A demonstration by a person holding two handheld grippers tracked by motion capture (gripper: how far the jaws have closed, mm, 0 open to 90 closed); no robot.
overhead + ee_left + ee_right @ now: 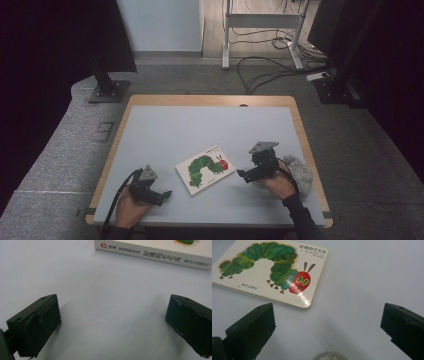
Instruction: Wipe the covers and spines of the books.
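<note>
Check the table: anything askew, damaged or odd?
Minor only. The caterpillar board book lies closed and flat but skewed to the table edges, cover undamaged. A grey fuzzy thing sits near the right edge behind the right claw; what it is I can't tell.

left tongs (166,194) agape, right tongs (241,174) agape

A table (165,125) with a pale grey top and a light wooden rim carries the things. A board book (205,168) with a green caterpillar on its white cover lies flat on it, closed, nearer the near edge than the far edge and turned askew to the edges. A grey fuzzy cloth (299,170) lies close to the right edge, toward the near right corner.
</note>
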